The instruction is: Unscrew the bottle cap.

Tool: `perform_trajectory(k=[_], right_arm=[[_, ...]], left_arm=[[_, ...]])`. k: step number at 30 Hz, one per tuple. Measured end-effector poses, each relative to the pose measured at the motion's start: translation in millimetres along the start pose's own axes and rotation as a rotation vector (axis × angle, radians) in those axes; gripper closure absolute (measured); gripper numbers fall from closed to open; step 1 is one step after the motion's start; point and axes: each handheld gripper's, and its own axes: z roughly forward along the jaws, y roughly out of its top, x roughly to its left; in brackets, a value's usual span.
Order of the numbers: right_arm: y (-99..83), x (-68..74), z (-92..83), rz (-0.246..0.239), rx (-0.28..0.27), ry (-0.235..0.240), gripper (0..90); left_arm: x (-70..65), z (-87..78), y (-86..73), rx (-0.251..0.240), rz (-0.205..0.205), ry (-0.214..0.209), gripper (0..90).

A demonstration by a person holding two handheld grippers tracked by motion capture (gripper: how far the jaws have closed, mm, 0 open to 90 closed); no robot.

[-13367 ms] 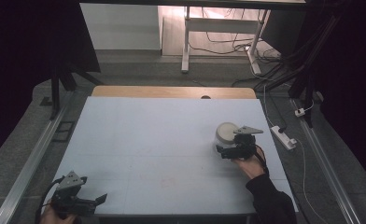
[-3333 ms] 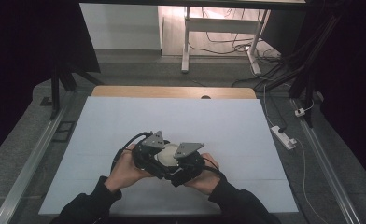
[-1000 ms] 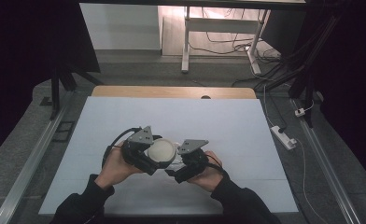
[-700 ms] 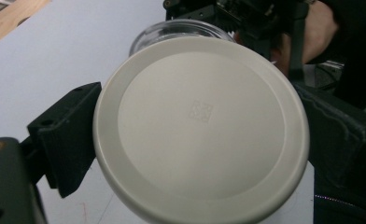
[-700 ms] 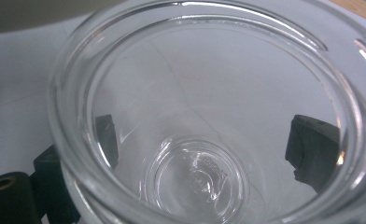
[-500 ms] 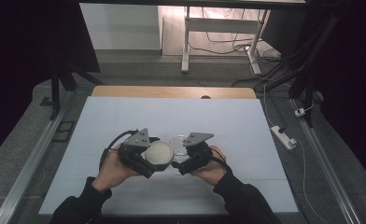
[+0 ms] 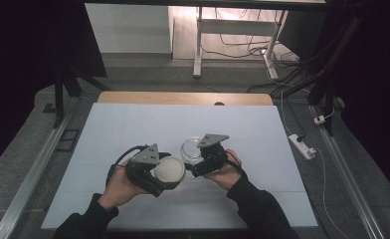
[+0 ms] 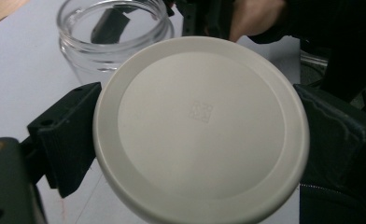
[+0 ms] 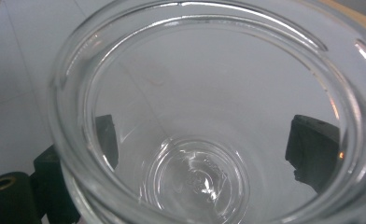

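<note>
My left gripper is clamped on the white lid; its small embossed square mark I can't read. My right gripper clamps the open glass jar mid-table, beside the lid; its base embossing is illegible.

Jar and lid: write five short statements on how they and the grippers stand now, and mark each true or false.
1. The white lid is screwed onto the glass jar. False: it is off, held apart.
2. The left gripper grips the lid between its fingers. True.
3. The jar is empty. True.
4. The right gripper is open and away from the jar. False: its fingers clamp the jar's sides.
5. The jar lies flat on the table. False: it is tilted in the right gripper.
</note>
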Motion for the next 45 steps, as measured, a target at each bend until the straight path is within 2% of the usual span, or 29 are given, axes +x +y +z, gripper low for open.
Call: perform_trajectory(k=[27,45], right_arm=[[14.0,-28.0,16.2,0.035,-0.001,-0.042,6.4],[22.8,-39.3,30.3,0.051,0.004,-0.061,6.4]], left_arm=[[-10.9,29.3,-11.9,0.007,0.034,-0.049,7.9],[-13.0,48.4,-17.4,0.019,0.035,-0.047,7.9]])
